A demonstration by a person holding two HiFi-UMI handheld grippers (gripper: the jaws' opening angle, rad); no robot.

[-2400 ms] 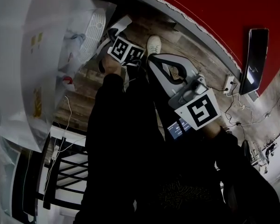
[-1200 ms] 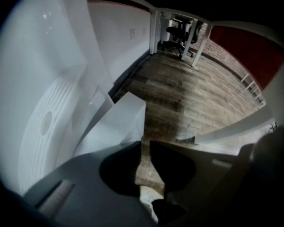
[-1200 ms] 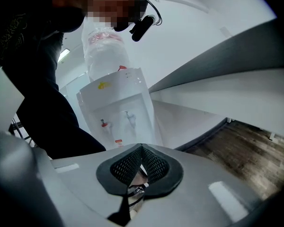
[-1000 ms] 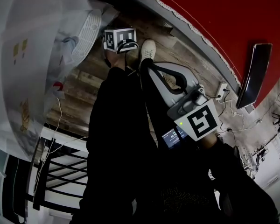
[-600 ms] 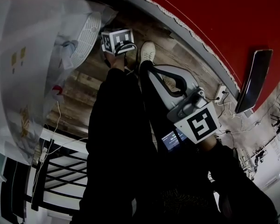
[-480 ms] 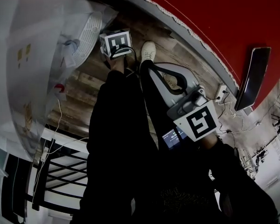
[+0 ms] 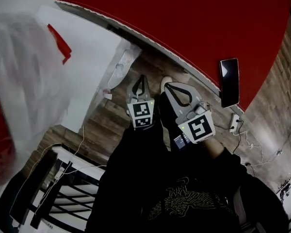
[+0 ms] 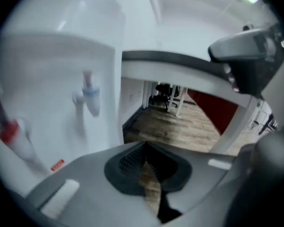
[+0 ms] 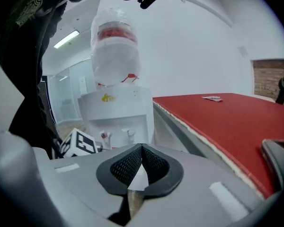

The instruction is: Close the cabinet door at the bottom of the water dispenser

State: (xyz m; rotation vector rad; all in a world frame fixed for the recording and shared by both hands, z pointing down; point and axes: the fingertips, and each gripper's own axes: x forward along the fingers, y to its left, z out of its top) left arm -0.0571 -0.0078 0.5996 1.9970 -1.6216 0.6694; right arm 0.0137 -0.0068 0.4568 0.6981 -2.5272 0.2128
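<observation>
The white water dispenser [image 7: 94, 67] stands at the left of the head view, its bottle [image 9: 114, 46] on top. Its red tap [image 8: 9, 131] and blue tap [image 8: 90, 96] fill the left of the left gripper view. The bottom cabinet door shows in no view. My left gripper [image 7: 141, 78] hangs in the air to the right of the dispenser, shut and empty, its pads [image 8: 132, 160] meeting. Just to its right is my right gripper [image 7: 169, 86], also shut with nothing held, its pads [image 9: 130, 164] together. The left gripper's marker cube [image 9: 80, 143] shows low in the right gripper view.
A red table [image 7: 194, 23] with a grey edge runs along the right of the dispenser, with a dark phone [image 7: 229, 81] lying on it. A power strip [image 7: 234, 123] and cables lie on the wooden floor [image 7: 102, 130]. A black rack [image 7: 63, 188] stands at the lower left.
Both grippers have risen. The left one came up from low at the dispenser's front to beside the right one. The head view has swung up to show more of the red table.
</observation>
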